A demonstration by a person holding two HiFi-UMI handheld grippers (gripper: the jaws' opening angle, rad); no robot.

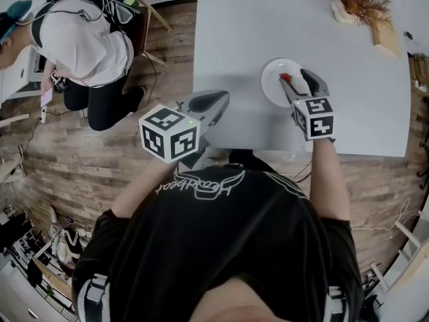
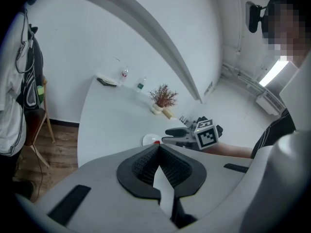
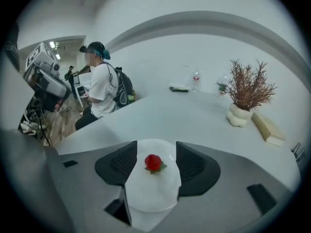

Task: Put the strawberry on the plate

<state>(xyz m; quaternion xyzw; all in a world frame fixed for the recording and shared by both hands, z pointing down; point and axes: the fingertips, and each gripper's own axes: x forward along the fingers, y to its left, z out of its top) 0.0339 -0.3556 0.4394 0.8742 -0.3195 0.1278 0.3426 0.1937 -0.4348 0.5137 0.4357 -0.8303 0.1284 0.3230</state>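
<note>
A red strawberry point(image 3: 153, 162) with green leaves lies on the small white plate point(image 3: 151, 195) on the white table. My right gripper point(image 3: 156, 153) hangs just above it, open, with a pad on each side of the berry and neither touching it. In the head view the strawberry point(image 1: 285, 78) shows on the plate point(image 1: 273, 79) beside the right gripper point(image 1: 299, 86). My left gripper point(image 1: 218, 102) hovers over the table's near left corner, its jaws shut on nothing point(image 2: 158, 148). From there the right gripper point(image 2: 181, 132) and the plate point(image 2: 147, 140) are seen ahead.
A cream vase with dried twigs point(image 1: 358, 2) and a wooden block point(image 1: 387, 40) stand at the table's far right. Bottles point(image 3: 196, 80) stand at the far edge. A person in a white top point(image 1: 80, 39) crouches on the wood floor, left of the table.
</note>
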